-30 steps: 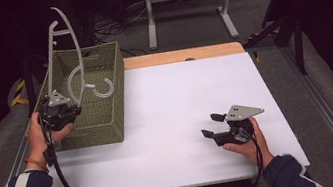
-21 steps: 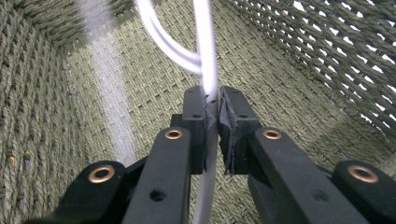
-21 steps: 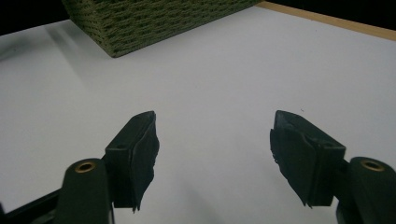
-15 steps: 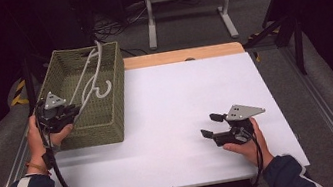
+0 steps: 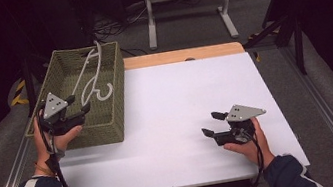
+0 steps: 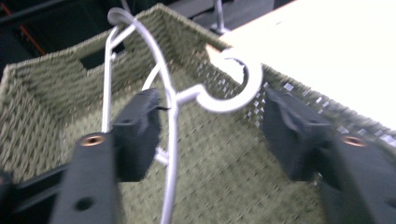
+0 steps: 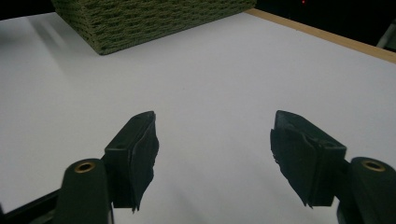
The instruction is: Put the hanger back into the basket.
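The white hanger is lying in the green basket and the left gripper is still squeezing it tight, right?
Not quite. The white hanger does lie in the green basket, but the left gripper isn't squeezing it. Its jaws have just been opening: the left gripper view shows them wide apart, with the hanger loose between them, near one pad.
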The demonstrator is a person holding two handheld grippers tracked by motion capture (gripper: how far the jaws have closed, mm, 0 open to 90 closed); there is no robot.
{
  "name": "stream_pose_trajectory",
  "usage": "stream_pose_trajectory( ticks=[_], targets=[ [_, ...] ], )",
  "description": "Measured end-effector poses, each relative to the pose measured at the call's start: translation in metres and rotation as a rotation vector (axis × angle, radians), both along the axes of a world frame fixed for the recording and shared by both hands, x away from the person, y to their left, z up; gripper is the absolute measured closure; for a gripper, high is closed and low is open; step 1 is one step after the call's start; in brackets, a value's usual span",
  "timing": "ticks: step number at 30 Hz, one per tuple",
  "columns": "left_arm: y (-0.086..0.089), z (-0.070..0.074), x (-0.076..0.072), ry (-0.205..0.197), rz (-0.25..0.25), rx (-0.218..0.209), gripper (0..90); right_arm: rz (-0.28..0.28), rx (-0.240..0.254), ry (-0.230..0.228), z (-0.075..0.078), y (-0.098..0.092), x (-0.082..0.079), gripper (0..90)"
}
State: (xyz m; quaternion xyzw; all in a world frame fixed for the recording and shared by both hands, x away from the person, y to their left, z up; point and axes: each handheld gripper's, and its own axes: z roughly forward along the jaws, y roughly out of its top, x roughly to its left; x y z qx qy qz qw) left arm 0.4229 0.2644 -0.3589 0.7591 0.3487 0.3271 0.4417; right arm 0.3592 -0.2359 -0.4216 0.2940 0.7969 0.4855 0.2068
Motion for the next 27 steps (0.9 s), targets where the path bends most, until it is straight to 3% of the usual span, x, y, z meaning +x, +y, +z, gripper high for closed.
stream_pose_trajectory(
  ticks=[9, 11, 16, 27],
  targets=[
    [-0.016, 0.007, -0.011, -0.068, -0.073, -0.042, 12.7, -0.009, -0.004, -0.018, 0.003, 0.000, -0.001, 31.9],
    [-0.019, 0.008, -0.014, -0.084, -0.093, -0.049, 11.1, -0.010, 0.011, -0.018, 0.005, -0.001, -0.002, 31.9],
    [-0.029, 0.008, -0.023, -0.117, -0.148, -0.081, 7.1, -0.025, -0.004, -0.044, 0.007, -0.001, -0.004, 31.6],
    [-0.046, 0.010, -0.040, -0.164, -0.219, -0.091, 4.4, -0.051, -0.034, -0.103, 0.011, 0.000, -0.009, 27.4]
  ],
)
